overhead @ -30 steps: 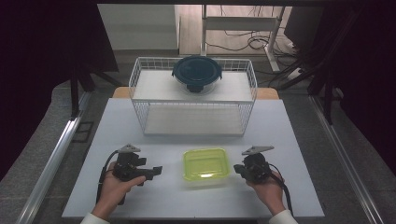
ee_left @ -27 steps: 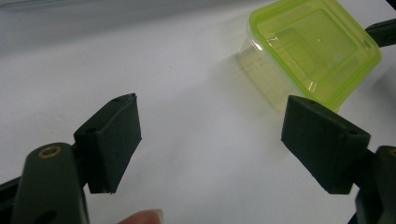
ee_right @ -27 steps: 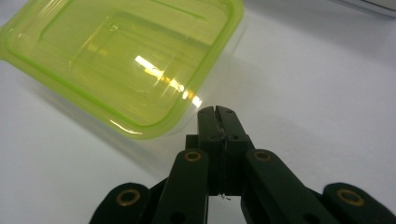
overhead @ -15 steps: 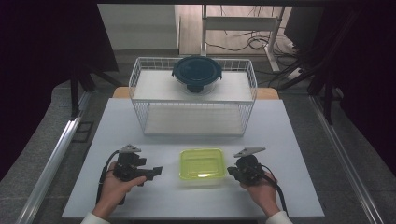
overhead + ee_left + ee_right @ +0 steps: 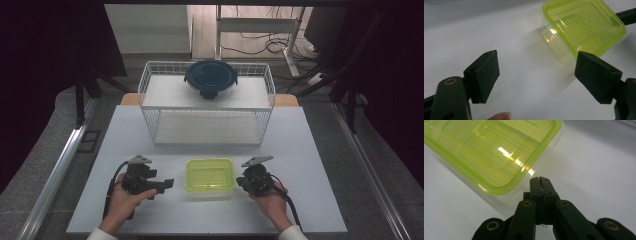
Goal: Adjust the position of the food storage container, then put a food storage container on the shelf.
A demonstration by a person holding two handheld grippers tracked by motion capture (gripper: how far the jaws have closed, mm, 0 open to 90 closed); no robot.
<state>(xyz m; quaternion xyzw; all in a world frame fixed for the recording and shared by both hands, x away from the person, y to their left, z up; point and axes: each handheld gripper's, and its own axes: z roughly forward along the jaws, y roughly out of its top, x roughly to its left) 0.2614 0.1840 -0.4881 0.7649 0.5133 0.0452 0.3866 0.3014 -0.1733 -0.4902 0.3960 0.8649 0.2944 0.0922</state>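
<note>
high view: a green-lidded container sits on the white surface, near its front edge, between the two hands. the left gripper lies just to the container's left, its jaws wide and pointing toward it with nothing between them. the right gripper is right at the container's right side, jaws pressed together. behind stands a wire rack with a dark round lidded bowl on top.

left gripper view: the jaws stand wide apart over bare surface; the container lies ahead and to the right, apart from them.

right gripper view: the closed jaw tips sit just beside the container's lid rim; i cannot tell whether they touch it.
</note>
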